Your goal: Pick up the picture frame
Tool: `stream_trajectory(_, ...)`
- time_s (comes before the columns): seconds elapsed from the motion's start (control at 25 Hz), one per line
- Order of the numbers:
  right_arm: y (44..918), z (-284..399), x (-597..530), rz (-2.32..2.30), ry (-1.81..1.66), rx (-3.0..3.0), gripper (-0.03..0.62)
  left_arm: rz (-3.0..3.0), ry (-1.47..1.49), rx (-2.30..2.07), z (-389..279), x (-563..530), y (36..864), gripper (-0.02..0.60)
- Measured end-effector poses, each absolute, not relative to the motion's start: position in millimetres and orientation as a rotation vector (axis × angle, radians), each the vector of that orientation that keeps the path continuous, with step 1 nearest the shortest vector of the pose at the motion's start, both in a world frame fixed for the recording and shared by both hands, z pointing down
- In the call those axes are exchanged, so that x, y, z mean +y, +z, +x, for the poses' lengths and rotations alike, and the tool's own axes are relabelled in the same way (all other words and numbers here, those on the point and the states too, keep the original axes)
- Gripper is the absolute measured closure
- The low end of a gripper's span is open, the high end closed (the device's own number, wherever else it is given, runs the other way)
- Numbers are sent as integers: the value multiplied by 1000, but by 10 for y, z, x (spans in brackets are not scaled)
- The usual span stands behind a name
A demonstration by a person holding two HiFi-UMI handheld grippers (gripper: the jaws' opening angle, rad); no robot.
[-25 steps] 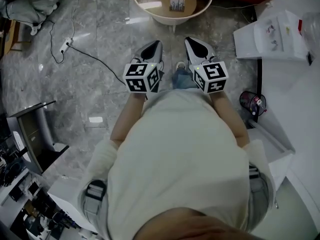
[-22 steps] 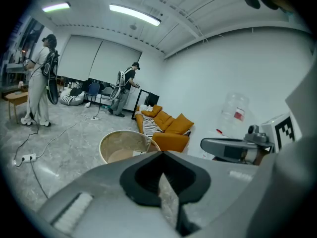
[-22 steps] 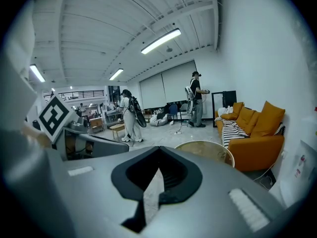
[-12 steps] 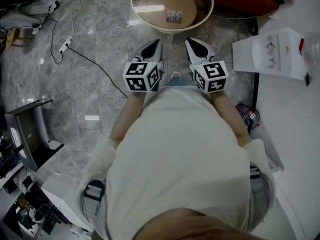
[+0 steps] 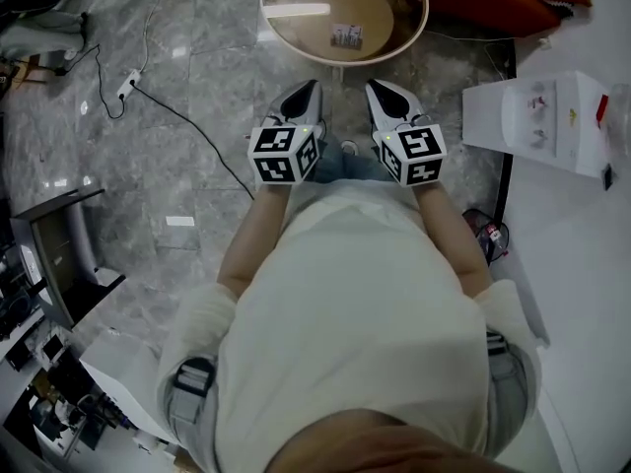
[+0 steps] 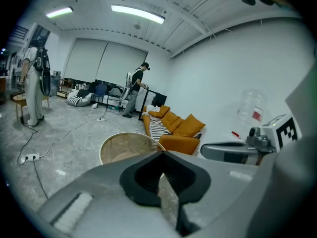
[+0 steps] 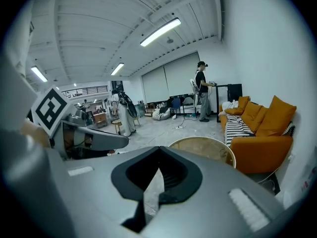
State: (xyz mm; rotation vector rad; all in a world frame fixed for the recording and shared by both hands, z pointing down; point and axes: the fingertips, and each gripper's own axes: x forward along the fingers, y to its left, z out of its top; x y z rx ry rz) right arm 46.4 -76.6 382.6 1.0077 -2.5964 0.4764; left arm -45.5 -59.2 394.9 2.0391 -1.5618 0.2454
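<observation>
Picture frame [image 5: 347, 35]: small, on the round table [image 5: 263, 8], near the table's centre and slightly toward its near rim.
Left tongs [image 5: 310, 89]: shut tip to tip, nothing held; short of the table's near rim, left of the table's centre line.
Right tongs [image 5: 374, 86]: likewise shut and empty; short of the same rim, right of the centre line.
Bearing: frame straight ahead of both tongs, beyond the table's near rim; both tongs aimed over the table and tilted somewhat down.
Nearer hand: no clear difference; frame about midway between the two, marginally on the right tongs' side.
Frame axis: broad side apparently lying across the table in the head view; too small to confirm.
Next move, judged: tongs to be opened and carried forward over the table's rim before any grasp.
Containers: small dark bin [image 5: 490, 231] on the floor, right of the table; something red inside, not identifiable.
</observation>
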Motion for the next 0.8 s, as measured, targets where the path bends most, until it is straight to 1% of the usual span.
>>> stream_trajectory(0.28,4162,439,-1010,1015,548,-2536,594,1993,301,-1538,-542,-825,4294,581)
stream_trajectory(0.8,4887,366,-1828,1095,600,-2407,594,1936,377,-1453,-724,-1579,5053,581)
